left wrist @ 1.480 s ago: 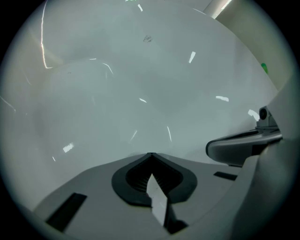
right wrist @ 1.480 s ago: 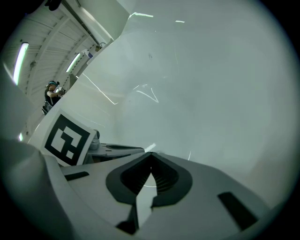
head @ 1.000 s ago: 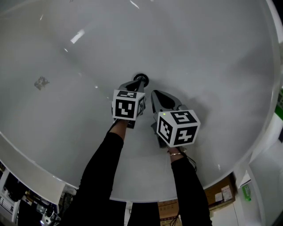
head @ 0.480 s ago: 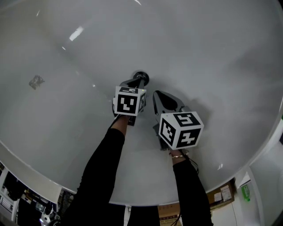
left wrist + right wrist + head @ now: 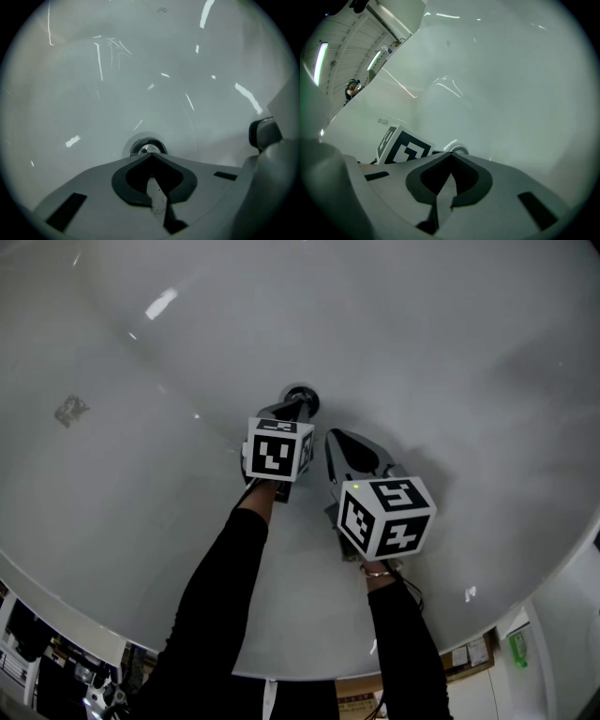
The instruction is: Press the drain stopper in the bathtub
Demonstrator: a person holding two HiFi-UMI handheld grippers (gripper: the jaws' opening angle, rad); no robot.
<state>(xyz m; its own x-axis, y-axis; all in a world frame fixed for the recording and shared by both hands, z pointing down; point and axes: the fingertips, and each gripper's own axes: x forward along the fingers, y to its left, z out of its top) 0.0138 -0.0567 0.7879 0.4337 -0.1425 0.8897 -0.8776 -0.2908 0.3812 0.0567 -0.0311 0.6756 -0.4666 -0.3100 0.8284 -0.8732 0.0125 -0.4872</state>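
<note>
The round chrome drain stopper [image 5: 302,394] sits in the floor of the white bathtub [image 5: 441,343]. My left gripper [image 5: 299,409] is shut with nothing in it, and its tips point at the stopper's near edge; contact cannot be told. In the left gripper view the stopper [image 5: 146,148] shows just beyond the closed tips of the left gripper [image 5: 151,155]. My right gripper [image 5: 334,438] is also shut and empty, and hovers to the right of the stopper and a little nearer to me. From the right gripper [image 5: 451,154] I see the stopper [image 5: 459,150] just past the tips.
The tub's curved walls rise all round. A small grey mark [image 5: 69,410] lies on the tub's left slope. The tub rim [image 5: 84,610] runs along the bottom left, with cardboard boxes [image 5: 473,652] and floor clutter beyond. The left gripper's marker cube [image 5: 404,146] shows in the right gripper view.
The view has shifted, so the drain and both grippers sit a little higher in the picture. The left gripper's tips have stayed at the stopper; the right gripper has kept its place beside it.
</note>
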